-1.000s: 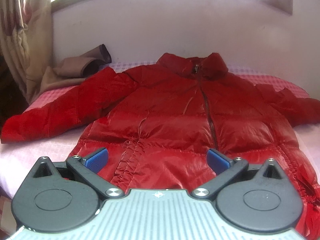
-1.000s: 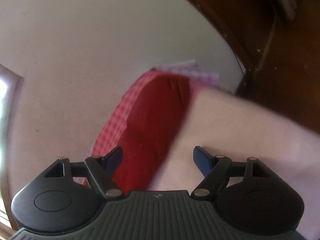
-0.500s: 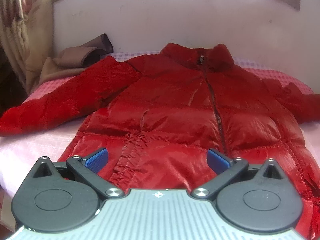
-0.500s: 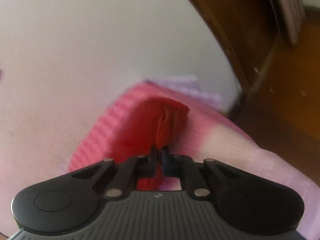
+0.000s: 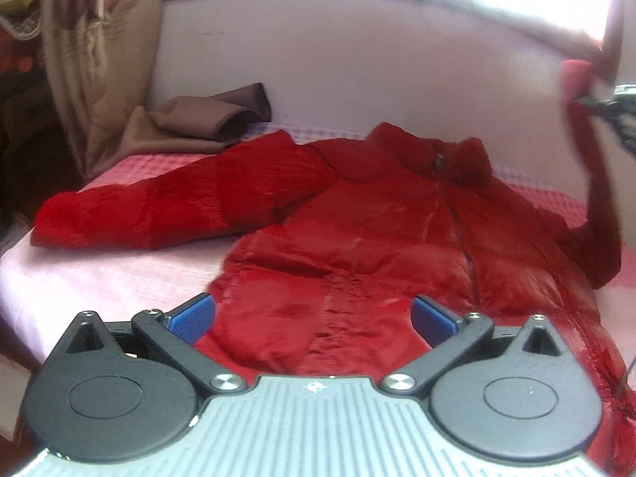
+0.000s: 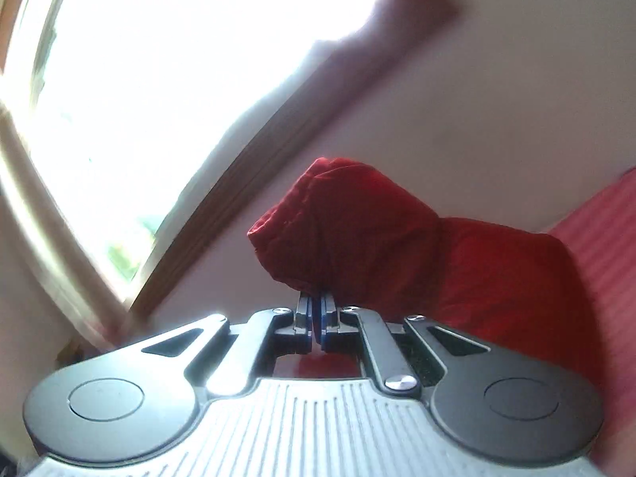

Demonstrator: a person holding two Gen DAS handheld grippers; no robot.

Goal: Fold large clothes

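A red puffer jacket [image 5: 377,222] lies front up on the pink bed [image 5: 99,274], zipper closed, collar toward the wall. Its left sleeve [image 5: 179,206] lies spread to the left. My left gripper [image 5: 312,318] is open and empty just above the jacket's hem. My right gripper [image 6: 317,310] is shut on the cuff of the right sleeve [image 6: 357,222] and holds it up in the air. In the left wrist view that lifted sleeve [image 5: 596,183] hangs at the far right, with the right gripper [image 5: 592,101] at its top.
A brown garment [image 5: 198,123] lies at the back left of the bed against the pale wall [image 5: 357,63]. A curtain [image 5: 99,59] hangs at the left. A bright window [image 6: 179,59] with a wooden frame is above the bed.
My right gripper closed on the right sleeve's cuff and lifted it off the bed. My left gripper stayed open and drifted right along the hem.
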